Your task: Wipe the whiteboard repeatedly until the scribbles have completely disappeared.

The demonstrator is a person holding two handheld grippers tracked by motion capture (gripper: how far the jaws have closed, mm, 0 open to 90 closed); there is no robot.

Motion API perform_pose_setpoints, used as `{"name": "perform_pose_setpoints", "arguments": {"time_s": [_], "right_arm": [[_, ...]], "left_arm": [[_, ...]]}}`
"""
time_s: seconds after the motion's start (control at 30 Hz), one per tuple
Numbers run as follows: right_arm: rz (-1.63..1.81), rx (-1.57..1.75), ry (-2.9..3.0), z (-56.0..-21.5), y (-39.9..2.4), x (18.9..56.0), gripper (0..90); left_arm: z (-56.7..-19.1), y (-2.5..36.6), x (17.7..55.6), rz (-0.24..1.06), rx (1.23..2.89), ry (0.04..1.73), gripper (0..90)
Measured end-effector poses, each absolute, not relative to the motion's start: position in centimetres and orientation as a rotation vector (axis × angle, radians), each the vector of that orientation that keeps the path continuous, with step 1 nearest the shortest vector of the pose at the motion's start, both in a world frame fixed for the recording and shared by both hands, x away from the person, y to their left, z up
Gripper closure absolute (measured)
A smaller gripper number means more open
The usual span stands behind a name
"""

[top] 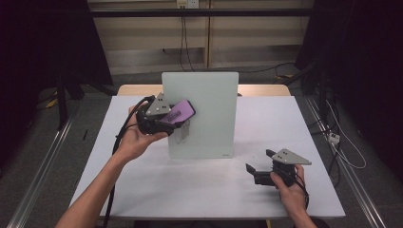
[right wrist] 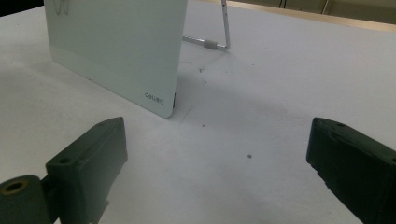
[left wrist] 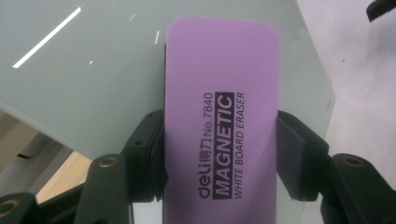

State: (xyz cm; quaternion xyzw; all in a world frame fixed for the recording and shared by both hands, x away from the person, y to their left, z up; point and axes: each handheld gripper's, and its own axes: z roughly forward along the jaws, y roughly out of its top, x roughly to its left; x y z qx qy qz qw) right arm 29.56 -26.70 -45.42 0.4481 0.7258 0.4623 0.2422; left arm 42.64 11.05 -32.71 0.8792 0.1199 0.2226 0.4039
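Resting low on the white table point(top: 199, 185), the right gripper point(top: 260, 167) holds its jaws wide apart around nothing. Farther off, the left gripper point(top: 167, 119) clamps a flat purple magnetic whiteboard eraser point(left wrist: 219, 116) against the upright frosted glass whiteboard point(top: 209, 95).

Purple eraser point(left wrist: 219, 121) (label outward) lies flat against the upright whiteboard point(top: 209, 95).

The pale glass whiteboard point(top: 199, 114) stands on the white table point(top: 142, 185), with the purple magnetic eraser point(top: 180, 113) in the left gripper point(top: 159, 118) in front of the board's left part and the right gripper point(top: 266, 166) near its bottom right corner.
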Motion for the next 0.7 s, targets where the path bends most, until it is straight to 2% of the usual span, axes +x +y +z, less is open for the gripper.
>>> {"name": "perform_pose_setpoints", "arguments": {"time_s": [0.3,0.7], "right_arm": [[1.264,1.229,1.985,-45.4,-26.7,29.6,5.4],[1.265,1.227,1.986,-45.4,-26.7,29.6,5.4]], "left_arm": [[-32.8,10.9,42.7,0.543,2.221,0.305,40.9],[-29.9,10.6,43.8,0.581,2.170,0.324,40.9]]}}
